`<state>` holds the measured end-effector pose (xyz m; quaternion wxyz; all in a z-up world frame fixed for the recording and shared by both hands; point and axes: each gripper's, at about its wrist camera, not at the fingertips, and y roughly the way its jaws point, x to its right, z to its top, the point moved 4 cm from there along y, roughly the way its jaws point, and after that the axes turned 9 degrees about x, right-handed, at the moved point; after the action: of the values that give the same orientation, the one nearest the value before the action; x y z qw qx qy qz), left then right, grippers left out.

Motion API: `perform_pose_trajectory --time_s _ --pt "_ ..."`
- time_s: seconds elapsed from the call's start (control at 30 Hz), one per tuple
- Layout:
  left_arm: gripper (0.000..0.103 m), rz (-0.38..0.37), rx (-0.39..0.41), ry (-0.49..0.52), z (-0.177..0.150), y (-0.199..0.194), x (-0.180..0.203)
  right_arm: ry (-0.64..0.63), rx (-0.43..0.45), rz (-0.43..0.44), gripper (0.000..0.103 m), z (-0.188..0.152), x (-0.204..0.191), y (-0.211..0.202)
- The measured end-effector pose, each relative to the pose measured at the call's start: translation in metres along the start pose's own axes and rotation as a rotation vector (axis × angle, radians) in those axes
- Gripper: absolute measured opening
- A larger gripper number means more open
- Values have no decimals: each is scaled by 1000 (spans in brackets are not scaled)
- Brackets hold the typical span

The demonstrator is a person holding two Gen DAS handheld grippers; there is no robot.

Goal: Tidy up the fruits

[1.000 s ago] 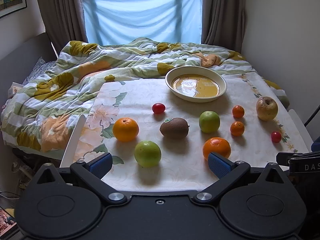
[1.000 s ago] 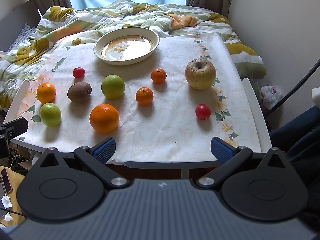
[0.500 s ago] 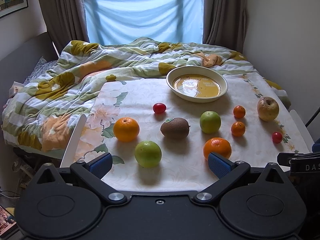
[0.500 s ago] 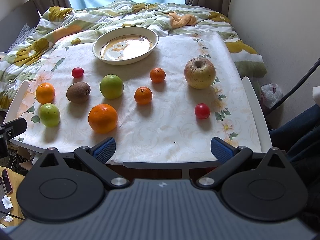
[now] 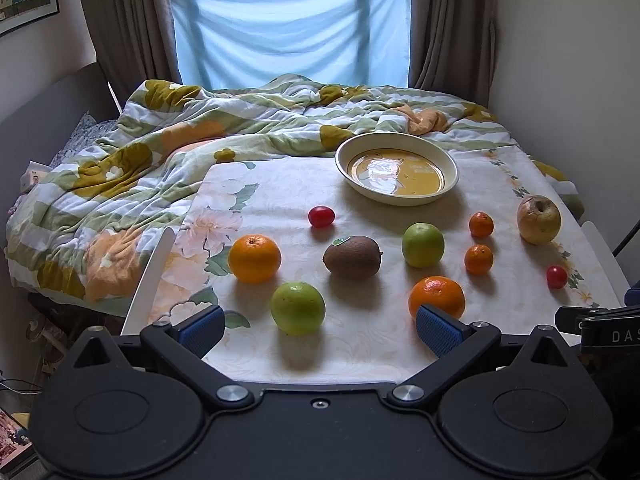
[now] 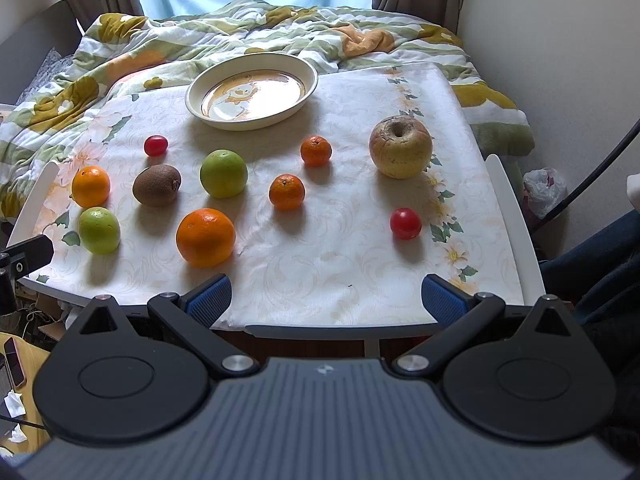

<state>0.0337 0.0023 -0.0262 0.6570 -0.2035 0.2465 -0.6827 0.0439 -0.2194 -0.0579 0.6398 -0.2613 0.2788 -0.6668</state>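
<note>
Several fruits lie on a floral-clothed table (image 5: 360,344). A cream bowl (image 5: 397,173) (image 6: 252,94) stands at the back, empty. In front lie a kiwi (image 5: 352,257) (image 6: 157,185), two green apples (image 5: 298,308) (image 5: 423,245), two oranges (image 5: 254,258) (image 5: 437,297), two mandarins (image 6: 316,151) (image 6: 286,192), a yellow apple (image 6: 401,147) (image 5: 538,219) and two red tomatoes (image 6: 405,223) (image 6: 155,145). My left gripper (image 5: 320,326) is open and empty at the table's near edge, just before a green apple. My right gripper (image 6: 326,298) is open and empty at the near edge.
A bed with a rumpled floral duvet (image 5: 168,160) lies behind and left of the table. A wall (image 6: 560,40) stands close on the right. A white chair rail (image 6: 516,232) runs along the table's right side. A phone (image 6: 14,362) lies low at the left.
Both grippers have shifted slightly, the left view tilting up a little and the right view edging forward. The fruits and the bowl have not moved.
</note>
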Motion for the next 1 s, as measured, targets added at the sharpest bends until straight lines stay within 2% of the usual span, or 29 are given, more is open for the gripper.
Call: perform_pose_trajectory --time_s 1.0 --pt "103 9 -22 -4 1 9 3 -5 -10 4 103 -1 1 8"
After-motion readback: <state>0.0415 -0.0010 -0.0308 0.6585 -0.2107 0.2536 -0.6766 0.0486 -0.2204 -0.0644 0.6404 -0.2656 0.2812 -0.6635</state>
